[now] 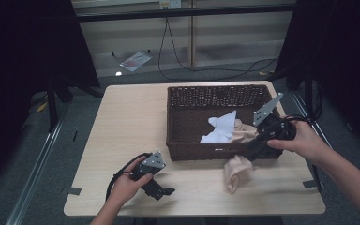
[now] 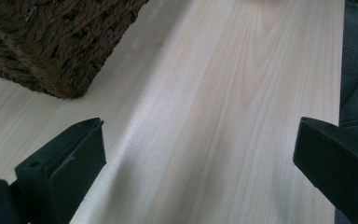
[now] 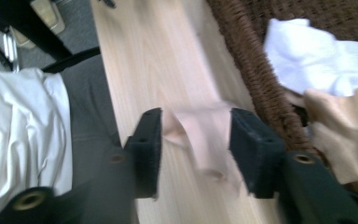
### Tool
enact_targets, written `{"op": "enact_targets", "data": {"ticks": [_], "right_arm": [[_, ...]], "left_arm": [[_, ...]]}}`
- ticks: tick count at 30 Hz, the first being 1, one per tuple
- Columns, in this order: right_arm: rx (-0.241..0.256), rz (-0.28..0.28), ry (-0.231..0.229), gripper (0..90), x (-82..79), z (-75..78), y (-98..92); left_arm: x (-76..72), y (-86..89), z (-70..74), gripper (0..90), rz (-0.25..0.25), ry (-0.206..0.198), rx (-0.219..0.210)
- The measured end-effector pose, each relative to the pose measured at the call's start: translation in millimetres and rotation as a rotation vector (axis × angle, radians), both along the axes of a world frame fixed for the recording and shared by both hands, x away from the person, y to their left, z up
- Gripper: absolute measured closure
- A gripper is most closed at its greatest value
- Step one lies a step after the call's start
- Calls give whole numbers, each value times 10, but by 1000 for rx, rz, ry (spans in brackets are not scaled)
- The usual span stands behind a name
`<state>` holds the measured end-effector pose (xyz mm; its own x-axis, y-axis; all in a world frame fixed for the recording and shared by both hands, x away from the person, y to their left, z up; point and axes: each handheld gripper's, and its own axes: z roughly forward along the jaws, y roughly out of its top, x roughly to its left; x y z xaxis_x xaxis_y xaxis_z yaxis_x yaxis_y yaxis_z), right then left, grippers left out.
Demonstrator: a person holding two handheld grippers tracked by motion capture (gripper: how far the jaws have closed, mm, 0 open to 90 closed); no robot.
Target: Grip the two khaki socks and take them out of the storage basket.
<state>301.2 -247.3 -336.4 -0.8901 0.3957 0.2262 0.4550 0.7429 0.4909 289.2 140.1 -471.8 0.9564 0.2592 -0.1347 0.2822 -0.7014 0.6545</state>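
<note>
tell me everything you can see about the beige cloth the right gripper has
The beige cloth is a soft, thin, peach-toned fabric, crumpled and folded. It drapes over the front rim of the wicker basket: part lies inside against a white cloth, part hangs outside onto the table. The right gripper pinches a bunched fold of it between its jaws, just outside the basket wall.

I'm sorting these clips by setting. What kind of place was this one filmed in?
Probably a lab or recording studio rather than a home: a lone wooden table on grey flooring, dark curtains at both sides, and loose cables on the floor behind.
</note>
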Motion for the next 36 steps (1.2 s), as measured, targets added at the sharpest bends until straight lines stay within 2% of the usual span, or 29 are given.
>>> {"op": "enact_targets", "data": {"ticks": [1, 2, 3, 4, 5, 6, 7, 9, 10, 16, 19, 22, 23, 24, 26, 28, 29, 30, 31, 33, 35, 36], "right_arm": [[-8, -10, -3, 443, 33, 32, -14], [-8, -10, -3, 443, 33, 32, -14], [-19, -34, -14, 378, 70, 55, -26], [-30, -59, -10, 378, 97, 68, -33], [-30, -59, -10, 367, 97, 68, -33], [-35, -79, -22, 346, 133, 72, -45], [-34, -118, -18, 324, 221, 61, -67], [-58, -143, -23, 298, 315, 37, -85], [-69, -165, -21, 278, 368, 19, -97], [-128, -243, -18, 227, 656, -148, -130], [-161, -273, -12, 221, 787, -255, -140], [-167, -299, -8, 224, 867, -329, -163], [-189, -307, -2, 234, 934, -409, -173], [-189, -307, -2, 234, 934, -409, -173], [-225, -311, -2, 237, 988, -499, -151], [-226, -311, 12, 244, 1006, -535, -147], [-250, -307, 31, 250, 1029, -612, -133], [-250, -307, 31, 250, 1029, -612, -133], [-277, -311, 46, 254, 1035, -692, -115], [-302, -304, 41, 283, 1044, -762, -106], [-321, -317, 37, 344, 1052, -803, -110], [-321, -317, 37, 344, 1052, -803, -110]], "left_arm": [[4, -2, 2, 19, -8, -2, 9], [4, -2, 2, 19, -8, -2, 9], [2, -4, 6, 19, -6, -6, 18], [2, -4, 6, 19, -6, -6, 18], [0, -9, -12, 19, -3, -4, -6], [-1, -9, -13, 19, -2, -5, -8], [1, -6, -4, 19, -10, -1, -1], [1, 4, 16, 19, -12, -5, 24], [-3, 1, -3, 19, -2, -6, -8], [10, 16, 3, 19, -8, -4, 3], [6, 19, 4, 19, -6, -3, -7], [7, 23, 7, 19, -6, -5, -6], [8, 23, 3, 19, -4, -3, -11], [10, 25, 5, 19, -5, -4, -7], [10, 27, 3, 19, -3, -2, 0], [8, 26, 3, 19, -1, 0, -3], [5, 27, 2, 19, 0, 1, -16], [5, 27, 2, 19, 0, 1, -16], [7, 32, 11, 19, 0, -3, 0], [8, 31, -2, 19, 3, -3, -11], [11, 31, 3, 19, -4, 0, 8], [11, 31, 3, 19, -4, 0, 8]]}}
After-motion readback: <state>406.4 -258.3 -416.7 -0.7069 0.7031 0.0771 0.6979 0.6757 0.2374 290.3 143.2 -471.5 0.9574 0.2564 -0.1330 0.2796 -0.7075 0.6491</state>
